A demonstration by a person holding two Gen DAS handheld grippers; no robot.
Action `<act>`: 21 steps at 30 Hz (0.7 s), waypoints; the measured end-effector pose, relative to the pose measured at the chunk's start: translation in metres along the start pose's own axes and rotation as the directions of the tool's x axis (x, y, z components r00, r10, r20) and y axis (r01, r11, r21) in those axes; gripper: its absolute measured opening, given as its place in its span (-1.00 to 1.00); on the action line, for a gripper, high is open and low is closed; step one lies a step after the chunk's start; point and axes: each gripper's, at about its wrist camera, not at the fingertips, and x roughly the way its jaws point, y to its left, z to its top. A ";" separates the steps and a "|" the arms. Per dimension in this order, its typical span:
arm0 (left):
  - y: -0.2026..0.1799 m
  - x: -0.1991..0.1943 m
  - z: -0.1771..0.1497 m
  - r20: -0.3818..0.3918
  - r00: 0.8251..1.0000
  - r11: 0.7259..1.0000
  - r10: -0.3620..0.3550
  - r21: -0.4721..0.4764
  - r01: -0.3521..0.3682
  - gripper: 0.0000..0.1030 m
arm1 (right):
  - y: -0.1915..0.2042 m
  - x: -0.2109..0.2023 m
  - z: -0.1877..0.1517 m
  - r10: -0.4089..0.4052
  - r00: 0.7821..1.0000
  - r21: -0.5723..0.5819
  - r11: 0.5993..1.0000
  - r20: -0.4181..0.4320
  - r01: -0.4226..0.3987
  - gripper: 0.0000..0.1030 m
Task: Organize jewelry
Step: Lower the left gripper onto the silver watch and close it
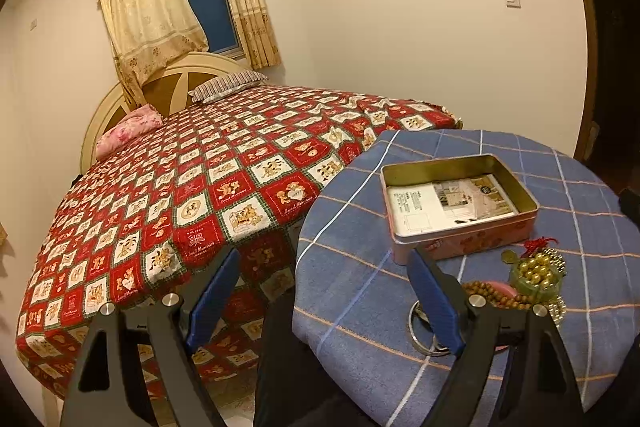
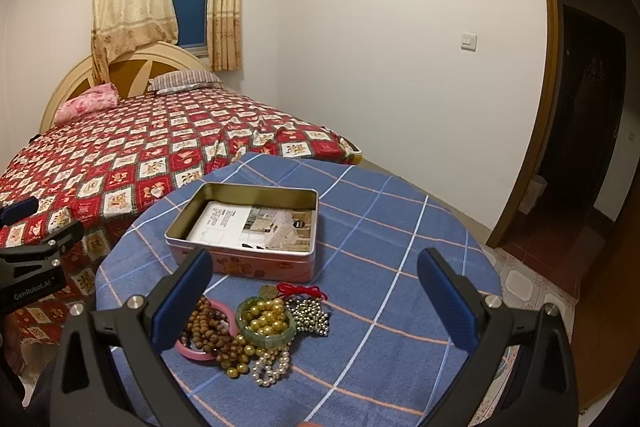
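Note:
An open pink tin [image 2: 256,261] with a paper leaflet inside stands on the round table under a blue plaid cloth [image 2: 400,267]. In front of it lies a jewelry pile: wooden beads [image 2: 212,327], a pink bangle [image 2: 196,349], a green bangle [image 2: 244,327] around gold beads, a pearl bracelet [image 2: 272,367], silver beads [image 2: 312,315] and a red cord [image 2: 300,289]. My right gripper [image 2: 316,301] is open just above the pile, holding nothing. My left gripper [image 1: 326,295] is open at the table's left edge, left of the tin [image 1: 472,241] and the pile [image 1: 532,279]. Silver rings [image 1: 420,335] lie partly behind its right finger.
A bed with a red patterned cover [image 2: 120,155] stands close behind and left of the table. A dark doorway [image 2: 580,107] opens at the right over a tiled floor. The left gripper's body [image 2: 32,259] shows at the left edge of the right wrist view.

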 end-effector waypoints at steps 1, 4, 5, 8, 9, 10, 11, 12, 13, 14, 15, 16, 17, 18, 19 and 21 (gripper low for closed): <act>-0.001 0.004 -0.002 -0.007 1.000 1.000 0.007 0.003 -0.007 0.65 | -0.001 0.004 -0.002 -0.005 1.000 0.001 1.000 -0.005 0.005 0.93; -0.003 0.017 -0.011 -0.028 0.999 1.000 0.015 0.010 -0.015 0.65 | -0.005 0.016 -0.012 -0.015 0.999 0.008 1.000 -0.038 0.015 0.83; -0.002 0.021 -0.013 -0.035 0.999 1.000 0.012 0.006 -0.011 0.65 | -0.006 0.020 -0.015 -0.017 0.999 0.007 1.000 -0.050 0.017 0.79; -0.006 0.032 -0.022 -0.058 0.998 1.000 0.000 0.008 0.001 0.65 | -0.007 0.036 -0.026 -0.015 0.995 0.003 1.000 -0.097 0.015 0.72; -0.009 0.033 -0.024 -0.062 0.998 1.000 -0.006 0.011 0.006 0.65 | -0.007 0.039 -0.029 -0.014 0.994 0.000 1.000 -0.107 0.014 0.71; -0.011 0.035 -0.027 -0.065 0.998 1.000 -0.015 0.015 0.016 0.65 | -0.006 0.044 -0.033 -0.012 0.992 -0.006 1.000 -0.124 0.012 0.68; -0.013 0.037 -0.029 -0.065 0.998 1.000 -0.023 0.017 0.024 0.65 | -0.006 0.045 -0.036 -0.011 0.991 -0.010 1.000 -0.130 0.009 0.64; -0.015 0.038 -0.030 -0.066 0.997 0.999 -0.033 0.019 0.035 0.65 | -0.004 0.048 -0.039 -0.007 0.990 -0.019 1.000 -0.142 0.005 0.62; -0.018 0.038 -0.032 -0.066 0.997 0.999 -0.042 0.021 0.043 0.65 | -0.004 0.050 -0.042 -0.007 0.989 -0.023 1.000 -0.149 0.004 0.62; -0.022 0.039 -0.033 -0.068 0.996 0.998 -0.052 0.026 0.054 0.65 | -0.003 0.053 -0.045 -0.007 0.988 -0.024 1.000 -0.156 0.003 0.62; -0.028 0.040 -0.035 -0.072 0.995 0.997 -0.063 0.037 0.066 0.65 | -0.003 0.054 -0.048 -0.005 0.987 -0.025 1.000 -0.162 0.001 0.62; -0.032 0.041 -0.036 -0.076 0.995 0.996 -0.069 0.048 0.072 0.65 | -0.003 0.056 -0.051 -0.004 0.986 -0.026 1.000 -0.170 0.000 0.62; -0.038 0.042 -0.037 -0.077 0.994 0.995 -0.071 0.063 0.076 0.65 | -0.002 0.058 -0.052 -0.003 0.984 -0.028 1.000 -0.176 -0.002 0.62; -0.043 0.043 -0.039 -0.077 0.994 0.994 -0.075 0.078 0.081 0.59 | -0.002 0.059 -0.054 -0.002 0.984 -0.030 1.000 -0.180 -0.003 0.62; -0.049 0.045 -0.041 -0.085 0.993 0.992 -0.081 0.090 0.088 0.45 | -0.002 0.059 -0.055 -0.001 0.983 -0.032 0.999 -0.181 -0.005 0.62; -0.054 0.049 -0.043 -0.108 0.990 0.990 -0.095 0.098 0.106 0.34 | -0.001 0.060 -0.056 0.001 0.984 -0.034 0.999 -0.179 -0.007 0.62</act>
